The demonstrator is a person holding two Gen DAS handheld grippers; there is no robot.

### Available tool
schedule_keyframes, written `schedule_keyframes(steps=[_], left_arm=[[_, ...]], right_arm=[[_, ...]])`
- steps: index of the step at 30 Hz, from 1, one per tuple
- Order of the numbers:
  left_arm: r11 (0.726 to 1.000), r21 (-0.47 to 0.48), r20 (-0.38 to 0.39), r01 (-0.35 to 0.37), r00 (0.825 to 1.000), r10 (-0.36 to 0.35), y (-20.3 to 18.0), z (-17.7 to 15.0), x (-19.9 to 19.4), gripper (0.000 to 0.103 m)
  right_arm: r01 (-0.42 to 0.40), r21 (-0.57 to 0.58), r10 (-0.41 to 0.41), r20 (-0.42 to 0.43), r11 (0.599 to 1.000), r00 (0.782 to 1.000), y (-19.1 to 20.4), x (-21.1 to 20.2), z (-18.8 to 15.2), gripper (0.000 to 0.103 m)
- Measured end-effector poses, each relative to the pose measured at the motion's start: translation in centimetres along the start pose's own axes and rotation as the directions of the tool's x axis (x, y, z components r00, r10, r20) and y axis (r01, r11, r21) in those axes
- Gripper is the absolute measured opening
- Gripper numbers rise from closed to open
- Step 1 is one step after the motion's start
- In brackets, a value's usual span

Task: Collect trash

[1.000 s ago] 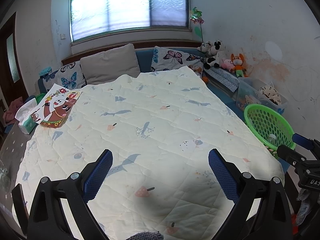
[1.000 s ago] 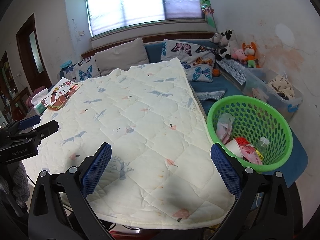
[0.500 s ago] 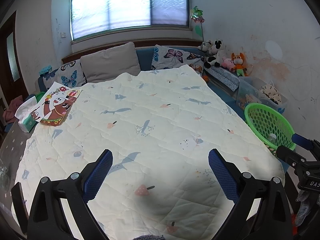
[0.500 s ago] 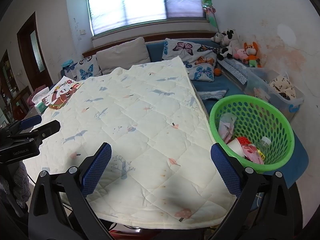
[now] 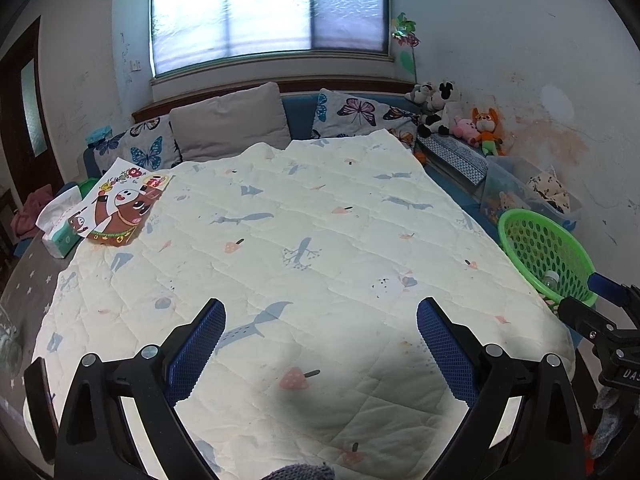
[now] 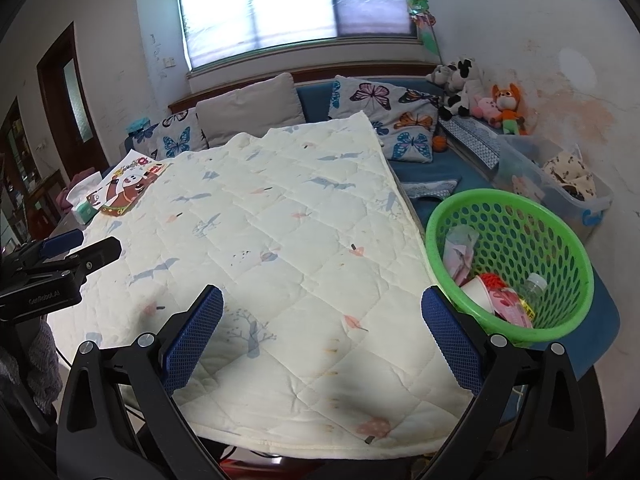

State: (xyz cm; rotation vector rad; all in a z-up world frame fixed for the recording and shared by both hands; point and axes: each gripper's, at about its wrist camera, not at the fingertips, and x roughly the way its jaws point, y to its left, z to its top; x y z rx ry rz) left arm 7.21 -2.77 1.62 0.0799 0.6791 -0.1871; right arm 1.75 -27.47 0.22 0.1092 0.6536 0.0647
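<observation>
A green plastic basket (image 6: 560, 216) stands to the right of the table and holds trash: a clear plastic bottle (image 6: 534, 285), a white cup (image 6: 476, 290), pink wrappers (image 6: 508, 304) and crumpled paper (image 6: 460, 246). It also shows in the left wrist view (image 5: 536, 240). My left gripper (image 5: 320, 334) is open and empty above the near part of the cream quilt (image 5: 312, 240). My right gripper (image 6: 322, 320) is open and empty above the quilt's (image 6: 280, 240) near right part, left of the basket.
A cartoon picture sheet (image 5: 120, 208) and a tissue pack (image 5: 60, 224) lie at the table's far left. A sofa with butterfly cushions (image 6: 400, 120), plush toys (image 6: 492, 100) and a clear storage box (image 6: 560, 184) stand behind and to the right.
Both grippers have drawn back and risen slightly; the view of the table has shifted a little. Both stay open and empty.
</observation>
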Motion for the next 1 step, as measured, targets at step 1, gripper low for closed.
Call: schedule_keyframes(steps=[1], left_arm=[[1.0, -0.003, -0.001, -0.003, 1.0, 0.003, 0.09, 0.01, 0.07, 0.093]], right_arm=[[-0.001, 0.0, 0.001, 0.0, 1.0, 1.0, -0.04, -0.01, 0.0, 0.099]])
